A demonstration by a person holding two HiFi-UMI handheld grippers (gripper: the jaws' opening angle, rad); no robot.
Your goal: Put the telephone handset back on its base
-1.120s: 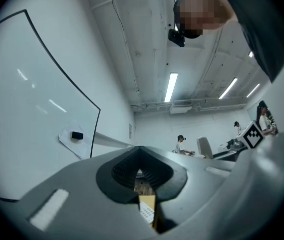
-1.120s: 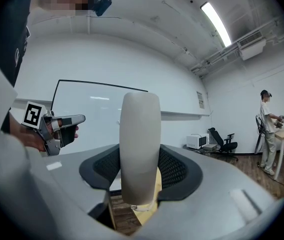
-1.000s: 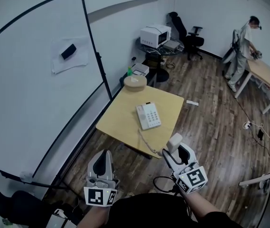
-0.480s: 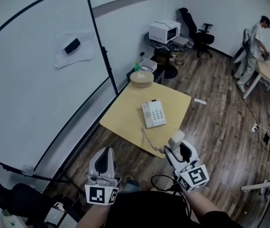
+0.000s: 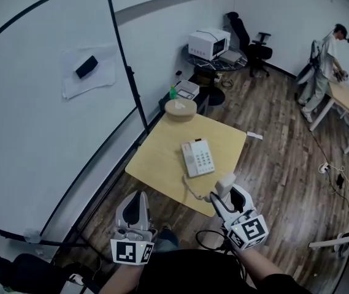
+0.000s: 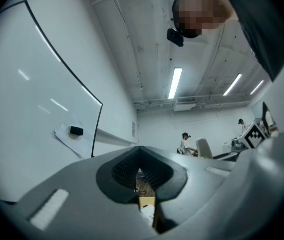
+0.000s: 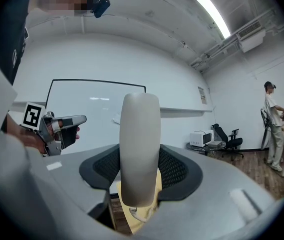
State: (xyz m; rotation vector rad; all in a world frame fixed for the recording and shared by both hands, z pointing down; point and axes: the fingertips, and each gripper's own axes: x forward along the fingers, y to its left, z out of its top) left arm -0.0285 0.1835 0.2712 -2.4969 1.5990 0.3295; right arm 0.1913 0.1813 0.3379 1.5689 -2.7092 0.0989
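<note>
The white telephone base [image 5: 199, 157] lies near the middle of a square wooden table [image 5: 162, 158]. Its coiled cord [image 5: 192, 188] runs off the table's near edge to the white handset [image 5: 226, 183]. My right gripper [image 5: 225, 196] is shut on that handset, held upright just short of the table's near corner; in the right gripper view the handset [image 7: 140, 149] stands between the jaws. My left gripper [image 5: 137, 212] hangs at the lower left, shut and empty, its jaws meeting with only a thin slit in the left gripper view [image 6: 144, 186].
A round beige box [image 5: 180, 108] sits at the table's far corner. A large whiteboard [image 5: 45, 103] on a stand runs along the left. Behind are a low table with a microwave [image 5: 208, 43], an office chair [image 5: 251, 38], and a person [image 5: 322, 63] at another table.
The view has shifted slightly, and the table and phone base sit a little closer to my grippers. The right gripper still holds the handset; the left has not changed.
</note>
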